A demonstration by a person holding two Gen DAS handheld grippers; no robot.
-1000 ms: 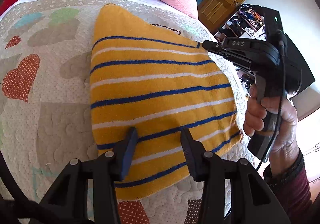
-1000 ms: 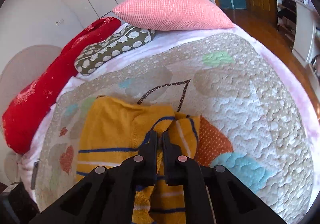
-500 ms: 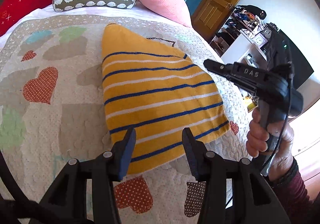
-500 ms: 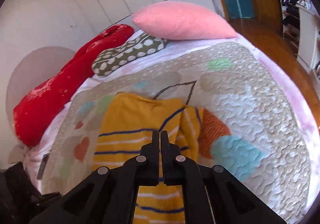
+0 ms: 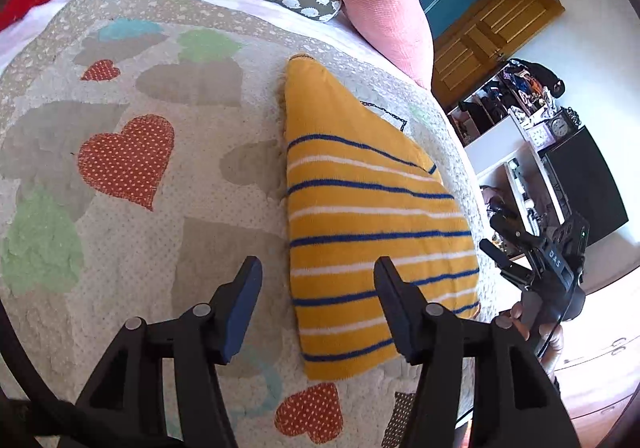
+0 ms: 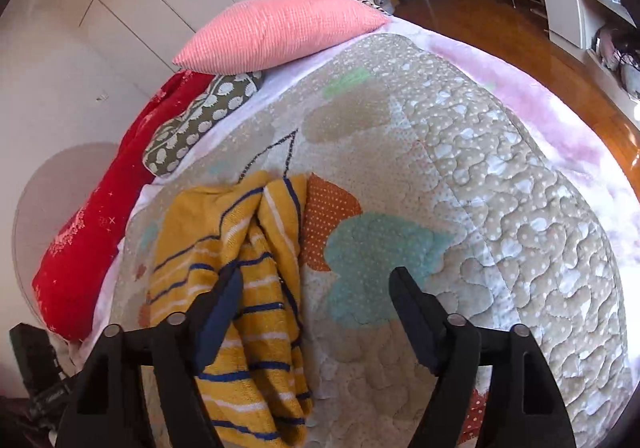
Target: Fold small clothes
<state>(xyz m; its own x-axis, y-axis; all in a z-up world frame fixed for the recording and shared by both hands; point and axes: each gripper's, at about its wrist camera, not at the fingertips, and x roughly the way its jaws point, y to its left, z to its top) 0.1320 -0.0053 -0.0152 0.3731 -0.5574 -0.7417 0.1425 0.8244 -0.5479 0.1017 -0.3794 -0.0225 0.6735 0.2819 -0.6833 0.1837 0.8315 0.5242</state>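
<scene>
Left wrist: one striped garment, seemingly folded

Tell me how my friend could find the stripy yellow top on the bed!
Look at the big bed covered by the heart-patched quilt, with pillows along its far end. The yellow garment lies folded on the quilt's side nearest the wooden door. Only it is mustard yellow with blue and white stripes.
</scene>
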